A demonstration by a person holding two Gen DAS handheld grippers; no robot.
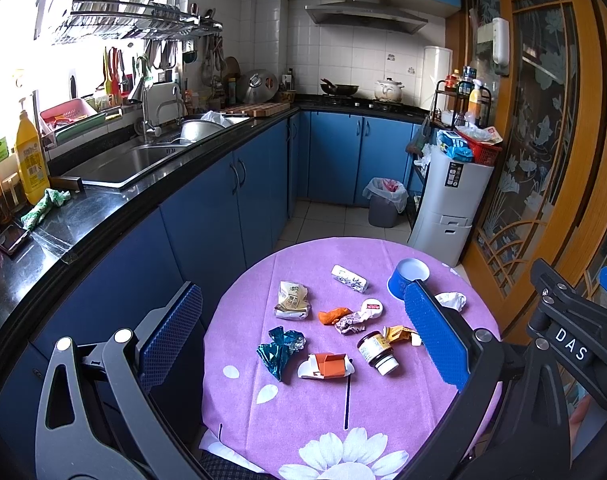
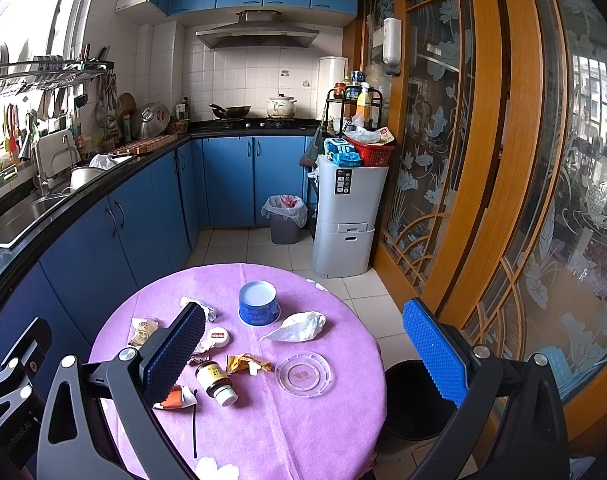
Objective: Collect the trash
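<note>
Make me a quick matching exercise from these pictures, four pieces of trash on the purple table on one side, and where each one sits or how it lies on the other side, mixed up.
Things:
1. blue paper bowl
2. brown glass bottle
3. clear plastic lid
4. teal foil wrapper

Place or state:
A. lying on its side, white cap toward the camera
B. crumpled, on the side of the table nearest the blue cabinets
C. upright, open top, toward the far edge
D. flat, on the side nearest the wooden door

Pairs: 1-C, 2-A, 3-D, 4-B

Home kitchen — sink [image 1: 143,158], stove [image 2: 255,122]
</note>
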